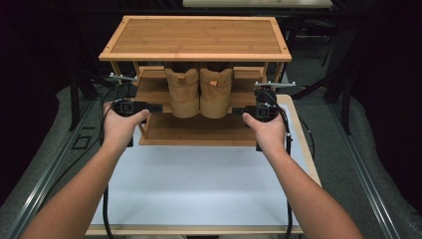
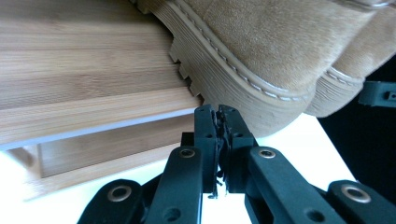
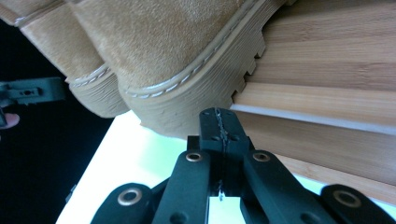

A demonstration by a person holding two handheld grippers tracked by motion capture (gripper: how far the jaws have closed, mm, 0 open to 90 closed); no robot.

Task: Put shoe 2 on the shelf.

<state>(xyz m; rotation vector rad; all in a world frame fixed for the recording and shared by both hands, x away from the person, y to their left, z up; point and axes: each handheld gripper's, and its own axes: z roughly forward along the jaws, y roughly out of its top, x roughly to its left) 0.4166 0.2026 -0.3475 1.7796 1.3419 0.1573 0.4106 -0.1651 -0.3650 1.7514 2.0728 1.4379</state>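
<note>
A pair of tan suede boots stands on the middle shelf of a bamboo shoe rack [image 1: 195, 37], heels toward me. My left gripper [image 1: 160, 107] points in at the left boot [image 1: 183, 92] from the left. In the left gripper view its jaws are shut and hold nothing, and the gripper [image 2: 218, 112] is at the ridged heel sole of that boot [image 2: 280, 46]. My right gripper [image 1: 239, 110] comes in from the right toward the right boot [image 1: 215, 92]. It is also shut and holds nothing, and the gripper [image 3: 219, 114] is just under that boot's heel sole [image 3: 163, 46].
The rack stands at the far end of a white tabletop [image 1: 199, 179] with a wooden border. Its lower shelf [image 1: 194, 129] is bare. Metal rails [image 1: 50, 169] run along both sides of the table, and stand legs [image 1: 74, 99] rise on the dark floor.
</note>
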